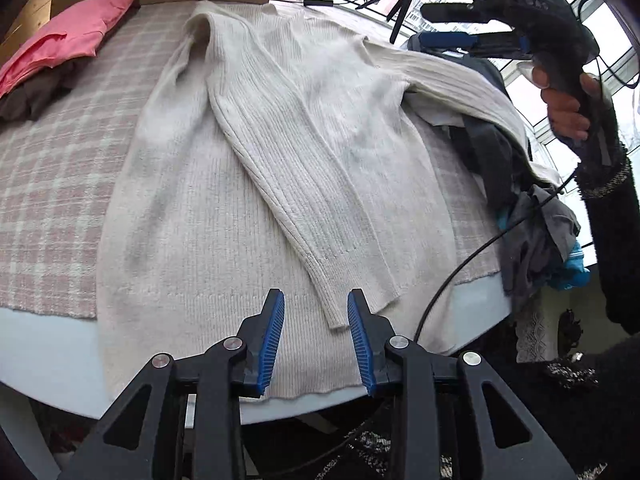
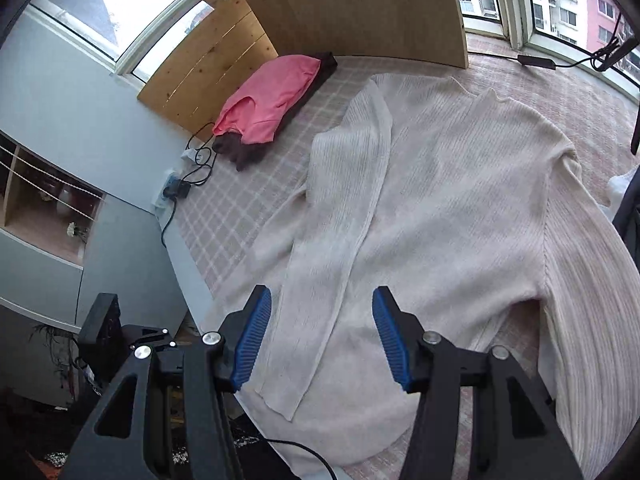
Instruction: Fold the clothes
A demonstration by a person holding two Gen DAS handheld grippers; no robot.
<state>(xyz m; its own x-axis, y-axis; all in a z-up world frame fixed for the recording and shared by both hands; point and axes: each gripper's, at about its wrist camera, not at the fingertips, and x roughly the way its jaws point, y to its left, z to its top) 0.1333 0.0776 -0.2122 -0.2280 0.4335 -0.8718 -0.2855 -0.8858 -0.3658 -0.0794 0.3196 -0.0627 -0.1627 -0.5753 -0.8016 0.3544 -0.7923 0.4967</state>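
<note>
Sweater (image 1: 288,152) is lying flat on the plaid cloth (image 1: 60,184), collar away from me, hem hanging over the near edge. One sleeve (image 1: 280,184) is lying folded in across the body, cuff reaching almost to the hem; the other sleeve (image 1: 460,80) is trailing off the sweater's far side over the dark pile (image 1: 520,184) there.

I am holding my left gripper (image 1: 316,340) wide, nothing in it, hovering just above that cuff. My right gripper (image 2: 320,340) is also gaping wide and empty over the sweater's lower body; in the left view it is raised beyond the trailing sleeve, in the hand (image 1: 568,108).

Risks, as I judge them: the knit is soft and ribbed, so a pinch at the cuff could grab the body layer beneath too and drag the folded sleeve crooked. The overhanging hem could pull the sweater off the edge. The cable (image 1: 460,272) crossing beside the sweater could snag. The trailing sleeve may catch on the pile.

Beyond the sweater, a pink stack (image 1: 60,48) is sitting.
</note>
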